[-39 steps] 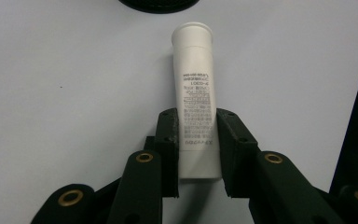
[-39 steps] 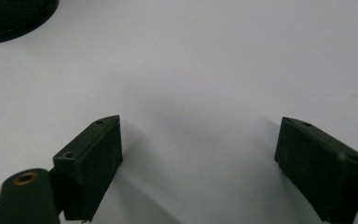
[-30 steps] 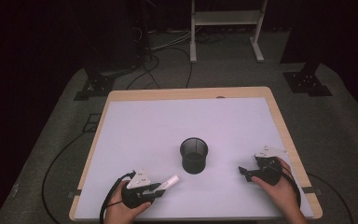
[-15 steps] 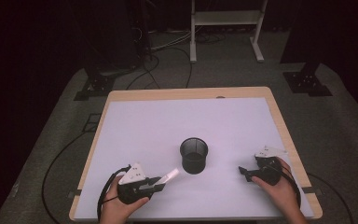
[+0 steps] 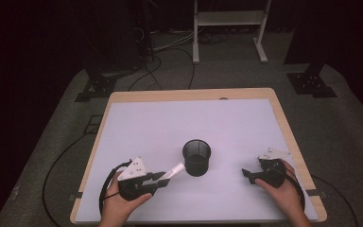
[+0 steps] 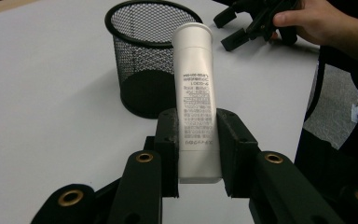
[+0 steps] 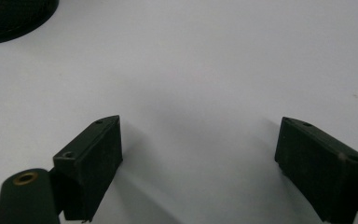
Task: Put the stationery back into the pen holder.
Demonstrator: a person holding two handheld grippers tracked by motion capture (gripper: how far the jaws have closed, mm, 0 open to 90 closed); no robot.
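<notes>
The table (image 5: pixel 137 123) lay under a white sheet, bare apart from 1 black mesh cup (image 5: pixel 196 157) standing upright near the middle of its front half. The cup looked empty through its mesh in the left gripper view, and it was well apart from every table edge.

The left gripper (image 5: pixel 159 176) was just left of the cup, low over the sheet. Its 2 jaws were closed tight on a white tube (image 6: pixel 196 98), pinching it near the flat crimped end, so most of the tube stuck out ahead of the pads. The capped end pointed at the cup's rim and sat close to it, tilted up a little; whether it touched the mesh could not be told.

The right gripper (image 5: pixel 246 174) rested on the sheet to the right of the cup, well apart from it. Its jaws stood wide apart with nothing between them.

The step in hand seemed to be dropping the tube into the cup. The risks, as I judged them: the cup is light and loose, so a cap that met the rim or wall instead of clearing it could push or tip the cup. The grip near the tail also left a long free end, which could swing in the pads and land the tube outside.
</notes>
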